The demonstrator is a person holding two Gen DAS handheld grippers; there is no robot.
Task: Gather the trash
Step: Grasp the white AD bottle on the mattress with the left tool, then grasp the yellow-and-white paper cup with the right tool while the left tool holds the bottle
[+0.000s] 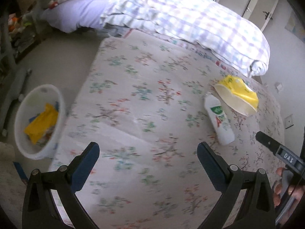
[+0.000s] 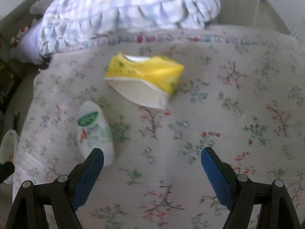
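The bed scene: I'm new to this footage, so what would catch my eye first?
A crushed yellow-and-white carton lies on the floral bedspread, with a white bottle on its side nearby. On the floor beside the bed, a white bin already holds yellow trash. Both grippers, left and right, hover open and empty.

Motion blur smears the white bottle's (image 2: 94,131) label beyond reading; the white bin (image 2: 7,145) is cut off at the left edge, contents hidden here.
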